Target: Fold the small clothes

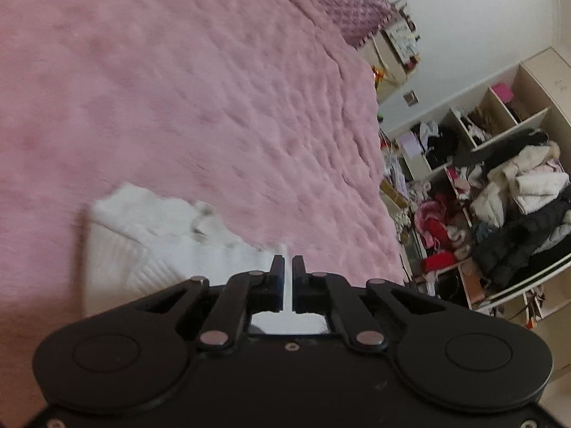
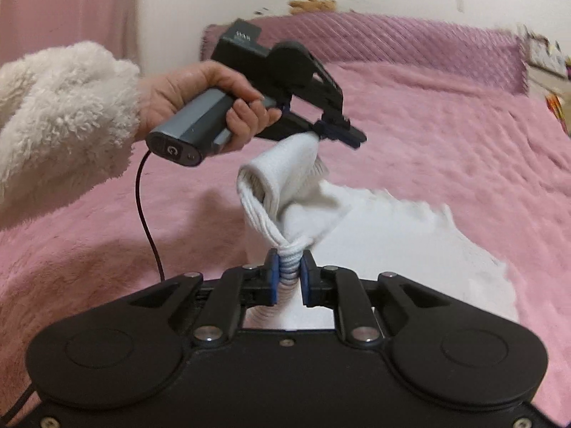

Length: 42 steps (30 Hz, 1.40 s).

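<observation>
The right gripper [image 2: 288,267] is clamped on a bunched, ribbed edge of the white knit garment [image 2: 392,242], the fabric squeezed between its blue pads. From there the garment rises ahead of it in a twisted fold to the left gripper [image 2: 342,133], which is closed on another edge of the same piece, higher up and further from the right wrist camera. A hand [image 2: 210,103] in a fluffy cream sleeve [image 2: 60,121] grips the left gripper's grey handle, a dark cable [image 2: 148,214] hanging from its base.

The rest of the garment trails down to the right of the right gripper and lies on the pink plush bedspread [image 2: 446,132] (the bed fills most of both views). From the left wrist, white cloth shows in the narrow slit between the closed fingers and spreads out below and to their left. Off to that gripper's right stand shelves [image 1: 499,121] crammed with piled clothes [image 1: 517,192].
</observation>
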Each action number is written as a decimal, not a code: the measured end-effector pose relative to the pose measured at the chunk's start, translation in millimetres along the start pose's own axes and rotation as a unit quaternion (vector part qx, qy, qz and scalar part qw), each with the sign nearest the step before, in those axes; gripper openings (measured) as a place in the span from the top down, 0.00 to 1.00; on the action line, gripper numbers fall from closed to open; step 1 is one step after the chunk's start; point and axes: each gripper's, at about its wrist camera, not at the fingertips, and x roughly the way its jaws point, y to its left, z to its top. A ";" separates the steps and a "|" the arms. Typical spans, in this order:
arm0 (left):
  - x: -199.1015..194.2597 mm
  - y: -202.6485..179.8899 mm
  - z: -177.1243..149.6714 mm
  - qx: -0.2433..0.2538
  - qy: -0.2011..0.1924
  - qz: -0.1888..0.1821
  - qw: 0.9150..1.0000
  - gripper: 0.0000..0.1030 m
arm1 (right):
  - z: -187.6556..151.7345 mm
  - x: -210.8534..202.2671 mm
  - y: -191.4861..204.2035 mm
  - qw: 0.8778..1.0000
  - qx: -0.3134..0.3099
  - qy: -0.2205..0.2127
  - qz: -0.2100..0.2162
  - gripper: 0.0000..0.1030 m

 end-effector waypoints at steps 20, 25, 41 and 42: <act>31.1 -27.3 -11.4 0.199 0.090 0.365 0.905 0.60 | -14.2 10.3 28.1 0.998 -0.029 0.017 0.055 0.89; 30.4 -11.7 -13.8 0.166 0.108 0.335 0.921 0.75 | -13.4 10.9 25.7 0.998 -0.023 0.019 0.059 0.89; 35.6 -48.2 2.5 0.039 0.069 0.194 0.978 0.96 | 5.1 -25.8 -30.4 1.000 0.004 -0.017 -0.018 0.90; 42.2 -53.3 1.1 0.035 0.070 0.182 0.980 0.96 | 4.0 -29.7 -37.2 0.999 0.006 -0.017 -0.028 0.90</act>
